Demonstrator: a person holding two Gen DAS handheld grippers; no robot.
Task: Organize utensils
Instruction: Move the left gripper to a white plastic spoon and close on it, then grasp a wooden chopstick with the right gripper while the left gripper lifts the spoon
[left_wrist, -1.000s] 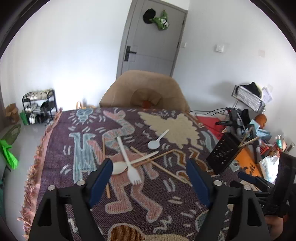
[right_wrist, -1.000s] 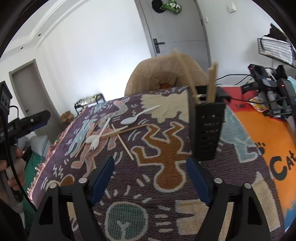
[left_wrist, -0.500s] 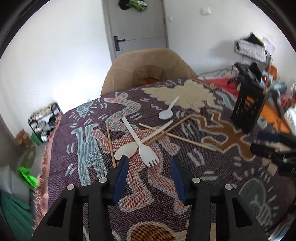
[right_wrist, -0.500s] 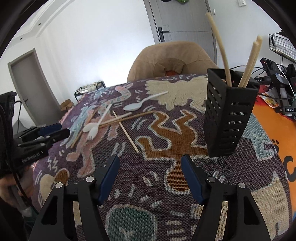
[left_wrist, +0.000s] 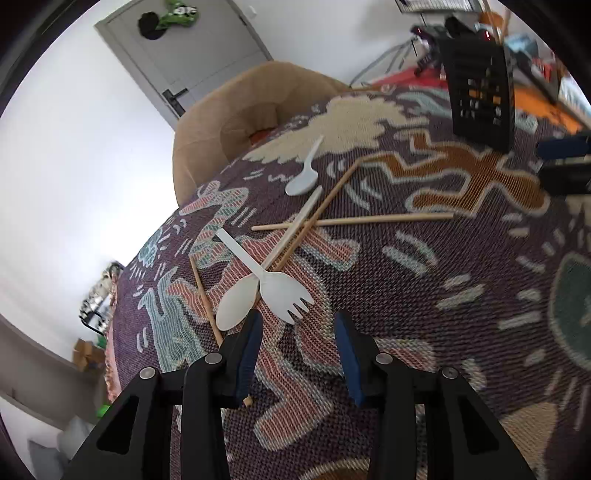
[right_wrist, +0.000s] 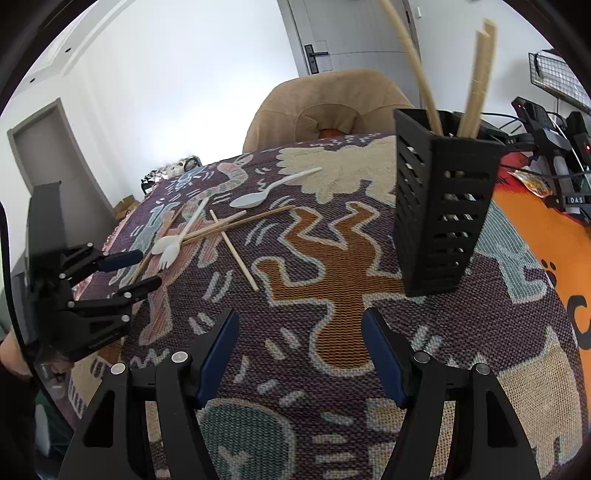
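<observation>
Left claw (left_wrist: 297, 325): jaws parted, holding nothing, low over the cloth (left_wrist: 424, 295), just short of the fork (left_wrist: 284, 290).
Right claw (right_wrist: 300, 332): wide open, empty, near the holder (right_wrist: 439, 214).
Pile: white plastic fork lies across a spoon (left_wrist: 236, 301); thin wooden chopsticks (left_wrist: 354, 220) crisscross them.
Second spoon (left_wrist: 303, 177): apart, farther back.
Holder: black, slotted, upright, three sticks (right_wrist: 476, 81) inside.
Cloth: coarse woven, figured.
Hidden: one chopstick (left_wrist: 205, 295) runs under the left finger.
</observation>
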